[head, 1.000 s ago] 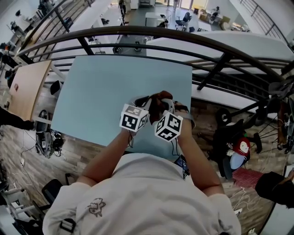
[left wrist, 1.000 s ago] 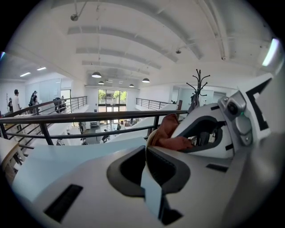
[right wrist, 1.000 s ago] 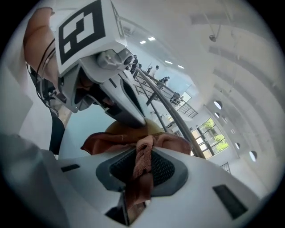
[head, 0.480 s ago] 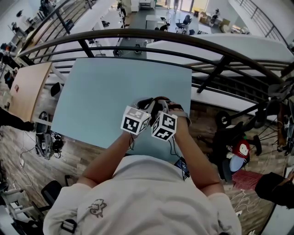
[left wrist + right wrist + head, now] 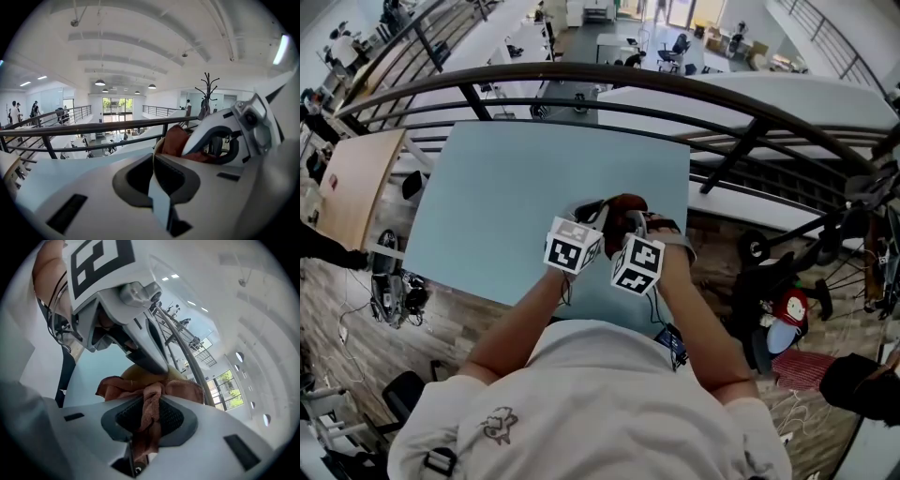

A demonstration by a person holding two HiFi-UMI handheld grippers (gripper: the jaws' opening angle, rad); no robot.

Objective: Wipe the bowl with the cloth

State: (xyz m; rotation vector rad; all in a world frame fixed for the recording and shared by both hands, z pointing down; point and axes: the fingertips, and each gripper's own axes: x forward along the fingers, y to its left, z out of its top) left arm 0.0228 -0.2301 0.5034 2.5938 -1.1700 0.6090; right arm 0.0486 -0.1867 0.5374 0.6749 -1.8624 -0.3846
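In the left gripper view my left gripper [image 5: 154,174] is shut on the thin pale rim of the bowl [image 5: 158,149], holding it up off the table. A rust-brown cloth [image 5: 175,139] sits bunched in the bowl. My right gripper [image 5: 147,420] is shut on that cloth [image 5: 151,405] and presses it against the yellowish bowl [image 5: 138,376]. In the head view both grippers meet above the near part of the light blue table [image 5: 506,187], left gripper [image 5: 596,214] beside right gripper [image 5: 632,223], with the cloth [image 5: 624,208] between them. They hide most of the bowl there.
A dark curved railing [image 5: 675,84] runs just beyond the table's far and right edges, with an open drop to a lower floor behind it. The table's near edge lies under my forearms. Bags and cables [image 5: 787,309] lie on the floor at the right.
My right gripper has rolled a little with the cloth against the bowl, its marker cube shifting slightly. The left gripper has kept the bowl almost still.
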